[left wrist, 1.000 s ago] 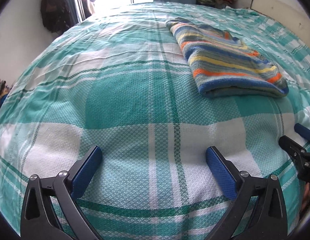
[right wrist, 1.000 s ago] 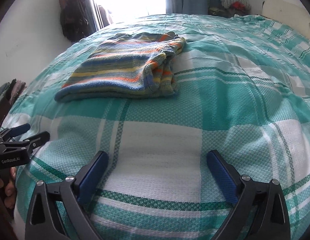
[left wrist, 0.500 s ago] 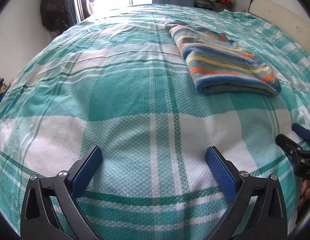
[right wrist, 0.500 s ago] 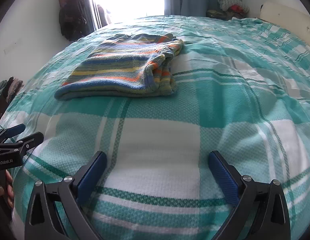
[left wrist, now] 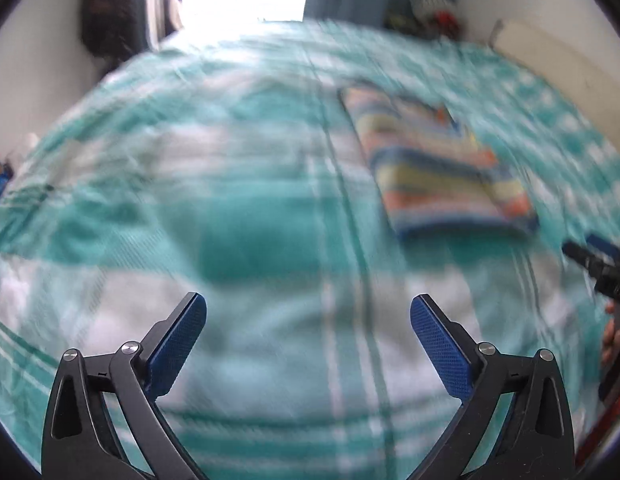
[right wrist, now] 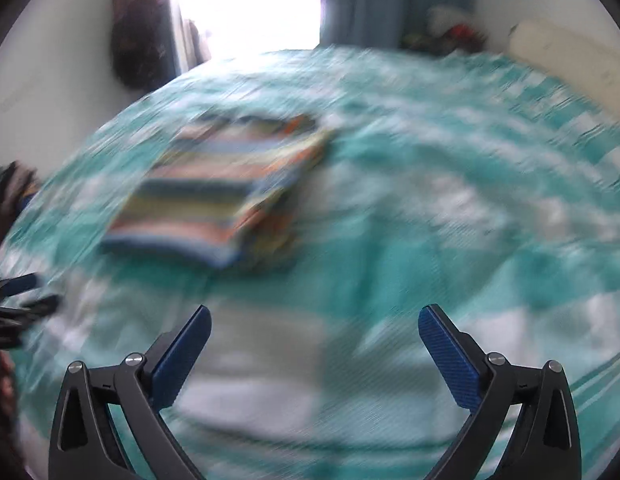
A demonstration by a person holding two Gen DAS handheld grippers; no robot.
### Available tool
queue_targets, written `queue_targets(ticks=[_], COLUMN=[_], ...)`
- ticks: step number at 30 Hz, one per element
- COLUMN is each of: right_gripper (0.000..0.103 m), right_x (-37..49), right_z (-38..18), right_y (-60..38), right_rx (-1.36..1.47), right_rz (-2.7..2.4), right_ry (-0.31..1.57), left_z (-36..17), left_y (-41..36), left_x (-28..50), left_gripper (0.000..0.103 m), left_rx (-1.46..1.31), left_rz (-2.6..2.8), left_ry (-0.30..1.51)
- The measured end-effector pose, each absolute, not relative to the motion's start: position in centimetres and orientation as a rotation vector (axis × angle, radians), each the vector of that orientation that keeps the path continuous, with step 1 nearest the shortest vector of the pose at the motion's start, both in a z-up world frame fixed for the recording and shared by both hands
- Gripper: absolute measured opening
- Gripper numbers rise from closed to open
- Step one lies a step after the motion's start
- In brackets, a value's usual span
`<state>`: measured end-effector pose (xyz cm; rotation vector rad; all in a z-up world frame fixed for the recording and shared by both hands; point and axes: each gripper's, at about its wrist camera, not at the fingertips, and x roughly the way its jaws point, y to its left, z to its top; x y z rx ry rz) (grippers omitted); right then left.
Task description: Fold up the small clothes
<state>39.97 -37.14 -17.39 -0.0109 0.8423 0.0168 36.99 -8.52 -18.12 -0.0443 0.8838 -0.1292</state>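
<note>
Left wrist view: your left claw point(left wrist: 308, 322) and right claw point(right wrist: 314, 334) gape empty; leave the folded striped knit garment point(left wrist: 441, 168) undisturbed on the teal-checked bed point(left wrist: 238, 216).

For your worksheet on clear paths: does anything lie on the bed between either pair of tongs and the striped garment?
Nothing visible does. Only bare checked bedspread lies between the open left tongs and the folded striped garment, and likewise ahead of the open right tongs. Both views are blurred, so something small could go unseen.

Your wrist cameras are both looking low across bed point(left wrist: 238, 208), toward window point(right wrist: 246, 4), sharing folded striped garment point(left wrist: 441, 168).
</note>
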Motion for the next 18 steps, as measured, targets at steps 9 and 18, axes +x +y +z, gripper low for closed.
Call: queue_targets(ticks=[9, 18], right_gripper=[0.103, 0.103], right_x=[42.4, 42.7], right_z=[-22.9, -22.9], right_y=[-43.1, -42.2], right_rx=[0.190, 0.123], right_rz=[0.051, 0.021], right_ry=[0.961, 0.988], left_z=[-22.5, -22.2], left_y=[-6.8, -7.2], left_x=[39.4, 39.6], left_gripper=[0.103, 0.103], left_rx=[-0.093, -0.046], left_rz=[-0.053, -0.028], left_ry=[0.947, 0.960])
